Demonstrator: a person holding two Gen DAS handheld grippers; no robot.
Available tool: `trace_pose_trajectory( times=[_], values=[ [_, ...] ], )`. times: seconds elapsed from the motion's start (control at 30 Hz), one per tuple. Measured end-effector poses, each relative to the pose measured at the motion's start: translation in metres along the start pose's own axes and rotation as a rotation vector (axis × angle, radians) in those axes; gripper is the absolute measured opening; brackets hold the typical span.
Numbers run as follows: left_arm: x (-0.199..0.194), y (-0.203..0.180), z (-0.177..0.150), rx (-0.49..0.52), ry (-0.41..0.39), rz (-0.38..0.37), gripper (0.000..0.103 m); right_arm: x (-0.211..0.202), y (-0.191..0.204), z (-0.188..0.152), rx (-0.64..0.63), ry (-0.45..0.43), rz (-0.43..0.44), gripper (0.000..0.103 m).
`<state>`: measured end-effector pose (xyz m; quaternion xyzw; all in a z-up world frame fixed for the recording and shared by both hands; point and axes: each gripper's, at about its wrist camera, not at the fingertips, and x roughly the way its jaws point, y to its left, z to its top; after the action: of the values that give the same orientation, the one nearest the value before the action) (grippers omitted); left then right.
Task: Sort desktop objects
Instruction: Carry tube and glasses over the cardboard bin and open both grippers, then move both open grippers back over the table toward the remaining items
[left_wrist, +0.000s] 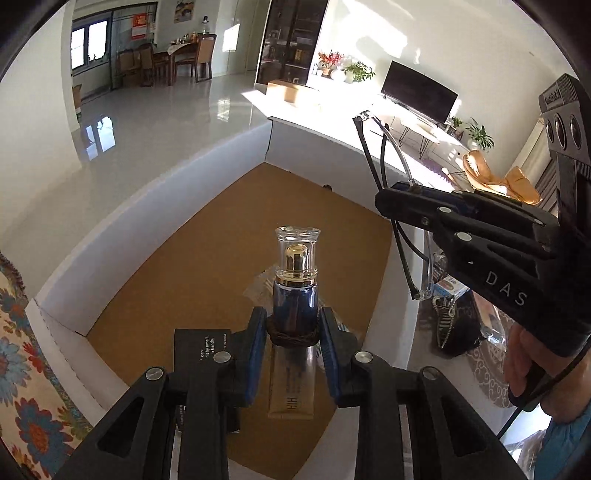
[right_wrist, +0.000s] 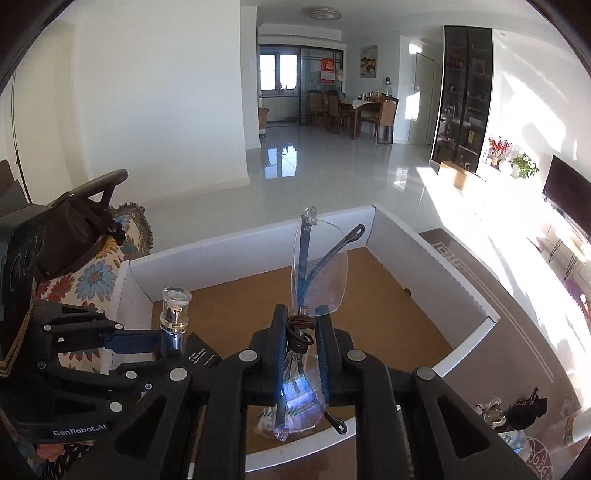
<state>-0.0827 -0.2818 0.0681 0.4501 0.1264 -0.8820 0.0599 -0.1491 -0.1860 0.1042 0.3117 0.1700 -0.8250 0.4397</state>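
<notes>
Item: left hand-held gripper (left_wrist: 292, 325). Clenched on a blue bottle (left_wrist: 295, 299), its blue pads (left_wrist: 257, 354) pressing the lower body from either side. The bottle stands upright between them, with a gold pump under a clear cap at the top and a dark cord wound round its base.

Item: right hand-held gripper (right_wrist: 301, 332). Grasping a pair of rimless glasses (right_wrist: 319, 273) at the middle; one clear lens and the dark temples rise above the jaws, the other lens hangs below them. A brown cord is wrapped round the held part. A hand (left_wrist: 524, 365) grips its handle at the right of the left wrist view.

Item: white box (left_wrist: 155, 206), open-topped, brown cardboard floor. Both held things hang above its interior, the bottle to the left, the glasses to the right, well apart.

Item: beige tube (left_wrist: 291, 387). Lies on the box floor, near side, directly under the bottle.

Item: black carton (left_wrist: 201, 343) with white lettering. Lies on the box floor just left of the tube.

Item: floral cushion (right_wrist: 92, 273). Beside the box, left.

Item: patterned rug (right_wrist: 476, 295). Right of the box.
</notes>
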Motion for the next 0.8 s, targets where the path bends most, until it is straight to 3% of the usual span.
trace_pose_trajectory(
  times=[0.13, 0.2, 0.27, 0.3, 0.33, 0.47, 0.57, 0.67, 0.73, 0.8],
  values=[
    [0.047, 0.011, 0.005, -0.053, 0.112, 0.063, 0.031, 0.053, -0.009, -0.004, 0.012, 0.103, -0.017, 0.017],
    [0.060, 0.018, 0.006, -0.085, 0.147, 0.075, 0.041, 0.073, -0.015, -0.007, 0.038, 0.143, -0.013, 0.022],
    [0.063, 0.022, 0.006, -0.106, 0.155, 0.077, 0.058, 0.087, -0.023, -0.009, 0.070, 0.169, -0.040, 0.050],
    [0.061, 0.021, 0.006, -0.111, 0.145, 0.081, 0.067, 0.086, -0.030, -0.012, 0.088, 0.161, -0.048, 0.072],
    [0.056, 0.020, 0.006, -0.108, 0.120, 0.089, 0.068, 0.084, -0.035, -0.013, 0.108, 0.142, -0.050, 0.080],
    [0.033, 0.012, 0.000, -0.086, 0.032, 0.121, 0.069, 0.052, -0.055, -0.021, 0.192, 0.052, -0.032, 0.081],
    [0.009, -0.010, -0.011, -0.054, -0.029, 0.080, 0.070, 0.008, -0.072, -0.042, 0.234, -0.035, -0.054, 0.092],
    [-0.021, -0.050, -0.027, 0.024, -0.089, 0.011, 0.070, -0.048, -0.088, -0.087, 0.280, -0.098, -0.104, 0.098],
    [-0.036, -0.083, -0.043, 0.089, -0.103, -0.050, 0.076, -0.083, -0.101, -0.131, 0.314, -0.110, -0.151, 0.098],
    [-0.046, -0.117, -0.064, 0.156, -0.112, -0.111, 0.101, -0.118, -0.113, -0.186, 0.354, -0.102, -0.245, 0.100]
  ],
)
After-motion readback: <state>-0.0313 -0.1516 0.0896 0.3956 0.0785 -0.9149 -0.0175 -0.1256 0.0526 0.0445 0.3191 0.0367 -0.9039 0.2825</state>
